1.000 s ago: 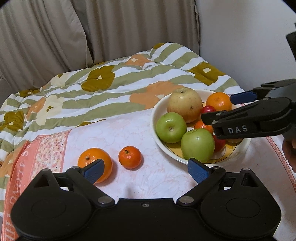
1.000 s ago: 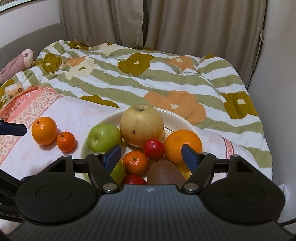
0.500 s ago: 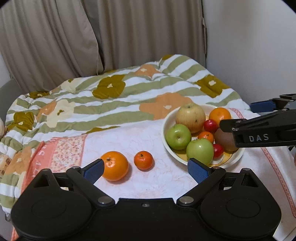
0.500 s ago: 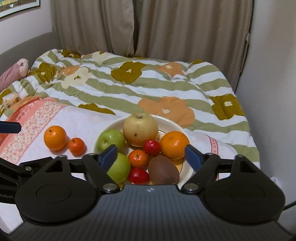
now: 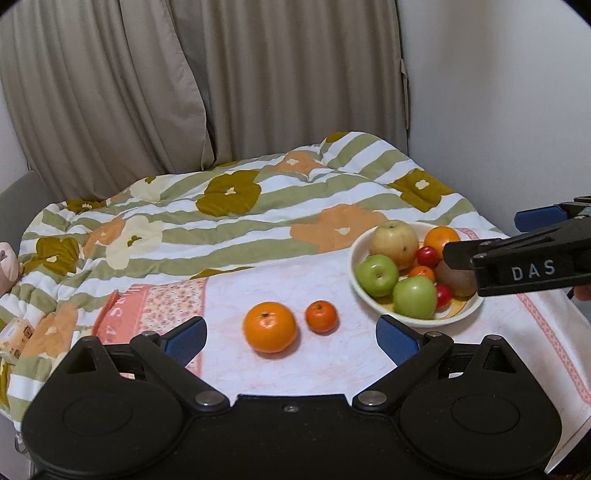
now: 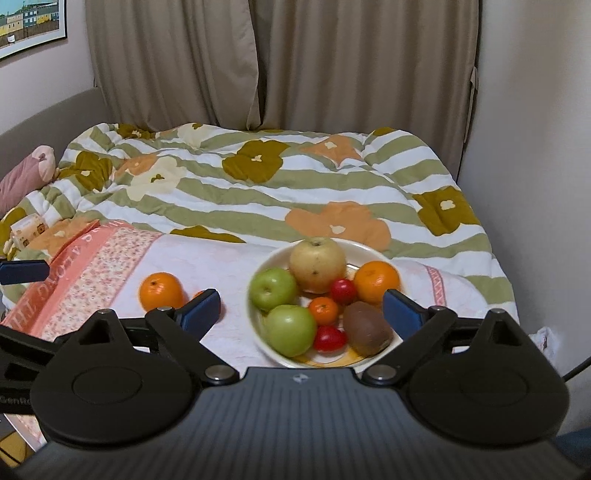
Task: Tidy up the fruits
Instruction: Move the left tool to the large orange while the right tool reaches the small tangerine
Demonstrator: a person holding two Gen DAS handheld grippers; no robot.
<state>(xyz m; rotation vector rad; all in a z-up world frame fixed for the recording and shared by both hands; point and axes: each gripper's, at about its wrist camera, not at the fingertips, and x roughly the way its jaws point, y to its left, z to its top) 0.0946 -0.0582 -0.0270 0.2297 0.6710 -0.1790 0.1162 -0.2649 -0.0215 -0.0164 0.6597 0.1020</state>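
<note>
Both claws risen; right claw [image 6: 301,309] opening, empty; poster [image 6: 29,26] right-view only.

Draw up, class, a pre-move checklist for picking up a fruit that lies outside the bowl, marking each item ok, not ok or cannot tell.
1. Left gripper open and empty: ok.
2. Right gripper empty, jaws opening: ok.
3. Large orange on the cloth, free to grasp: ok.
4. Small tangerine apart from the large orange: ok.
5. Bowl has room for two more fruits: cannot tell; it looks crowded.
6. All fruit already in the bowl: not ok; two remain outside.
</note>
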